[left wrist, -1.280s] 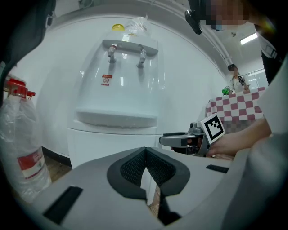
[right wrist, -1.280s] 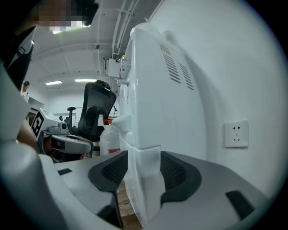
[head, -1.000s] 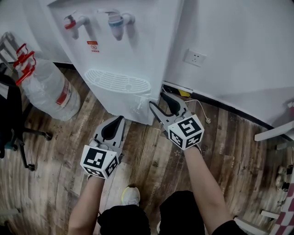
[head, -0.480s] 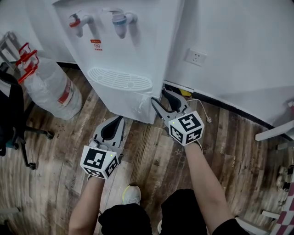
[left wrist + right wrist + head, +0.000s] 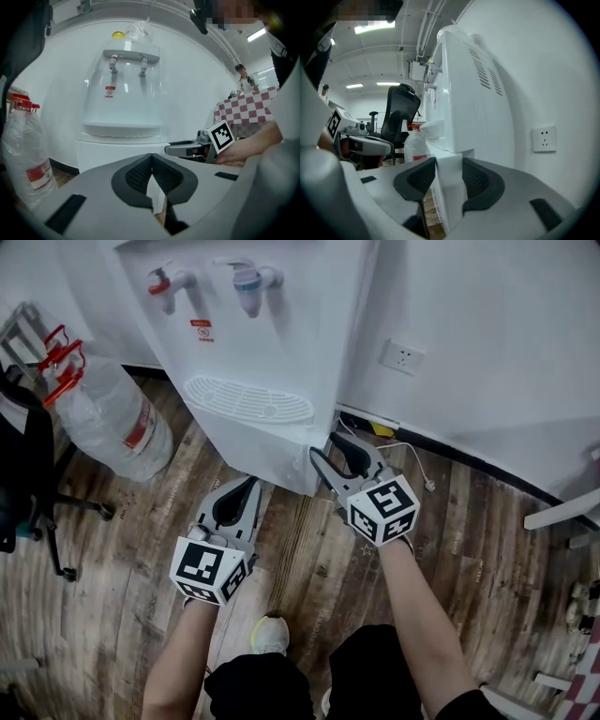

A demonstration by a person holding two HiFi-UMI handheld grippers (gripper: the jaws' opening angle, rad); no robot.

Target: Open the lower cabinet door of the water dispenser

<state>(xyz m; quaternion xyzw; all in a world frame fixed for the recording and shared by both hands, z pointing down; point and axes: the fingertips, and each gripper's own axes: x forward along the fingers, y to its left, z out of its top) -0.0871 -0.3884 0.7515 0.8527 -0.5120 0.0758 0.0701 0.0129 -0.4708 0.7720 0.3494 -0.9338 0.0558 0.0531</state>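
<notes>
Straddling the lower cabinet door [image 5: 267, 448] edge, at 6 o'clock of water dispenser [image 5: 281, 334], right gripper [image 5: 323, 446] was just closing, pads now touching it; left gripper [image 5: 247, 486], at its 8 o'clock, fully shut w/ nothing held.

You're in an office: black swivel chair [image 5: 401, 117] left of the water dispenser [image 5: 262, 362], spare jug [image 5: 112, 423] beside it, wall socket [image 5: 401, 357] to its right, strip lights [image 5: 375, 28] overhead.

Left gripper [image 5: 248, 482], right gripper [image 5: 326, 446]: pale grey moulded shells, black ribbed pads, each capped by a white cube with black square markers. Black garment [image 5: 258, 688] over the knees. Pale shoe [image 5: 270, 637], yellow-green tongue.
</notes>
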